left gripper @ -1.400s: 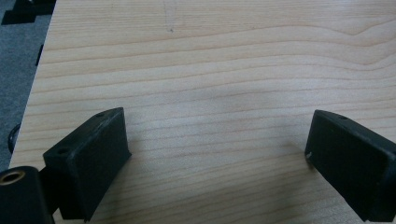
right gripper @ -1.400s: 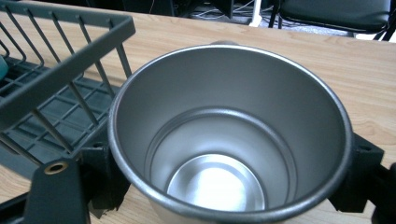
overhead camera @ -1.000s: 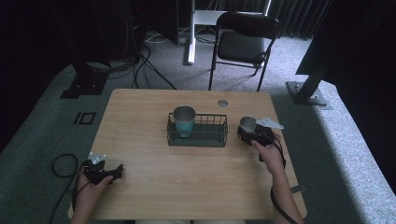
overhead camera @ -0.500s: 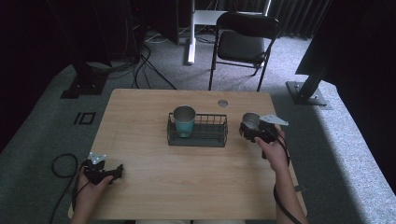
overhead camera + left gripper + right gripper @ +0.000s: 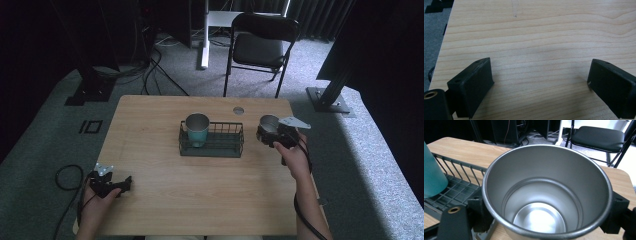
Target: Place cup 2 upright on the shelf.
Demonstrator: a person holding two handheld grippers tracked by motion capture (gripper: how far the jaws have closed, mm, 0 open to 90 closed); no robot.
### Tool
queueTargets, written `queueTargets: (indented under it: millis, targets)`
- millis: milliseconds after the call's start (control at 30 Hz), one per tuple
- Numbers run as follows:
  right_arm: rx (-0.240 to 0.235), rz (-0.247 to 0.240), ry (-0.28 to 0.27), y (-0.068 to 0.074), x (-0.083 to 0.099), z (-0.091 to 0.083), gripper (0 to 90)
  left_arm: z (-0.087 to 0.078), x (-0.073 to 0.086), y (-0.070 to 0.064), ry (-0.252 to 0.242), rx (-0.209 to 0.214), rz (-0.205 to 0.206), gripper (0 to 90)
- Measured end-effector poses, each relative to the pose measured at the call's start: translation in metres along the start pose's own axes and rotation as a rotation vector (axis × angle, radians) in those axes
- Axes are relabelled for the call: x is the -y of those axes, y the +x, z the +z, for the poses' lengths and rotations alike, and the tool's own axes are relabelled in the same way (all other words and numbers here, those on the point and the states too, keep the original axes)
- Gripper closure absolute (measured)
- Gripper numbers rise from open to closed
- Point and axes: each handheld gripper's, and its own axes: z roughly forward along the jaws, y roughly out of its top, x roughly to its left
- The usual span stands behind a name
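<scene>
Right hand-held gripper [image 5: 270, 134] clamped on steel cup [image 5: 546, 195]; left hand-held gripper [image 5: 540, 82] wide open over table [image 5: 536, 37].

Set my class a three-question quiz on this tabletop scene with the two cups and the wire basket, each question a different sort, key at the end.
1. True or false: the teal cup stands inside the wire basket.
2. Which gripper grips the steel cup? A. left gripper B. right gripper
3. Fill in: the left gripper's jaws stand ____ over bare table.

Key
1. True; it stands upright at the basket's left end.
2. B; its jaws clamp the cup's sides, right of the basket.
3. Open; nothing lies between them.
</scene>
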Motion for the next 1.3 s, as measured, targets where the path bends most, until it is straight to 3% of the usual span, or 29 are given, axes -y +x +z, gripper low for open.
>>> queueTargets:
  millis: [633,1300]
  targets:
    - [-0.018,-0.033,-0.014,0.012,-0.029,-0.004,18.1,0.0,0.0,0.0,0.0,0.0,0.0,6.7]
    - [-0.082,-0.058,-0.016,0.039,-0.047,0.005,18.1,0.0,0.0,0.0,0.0,0.0,0.0,6.7]
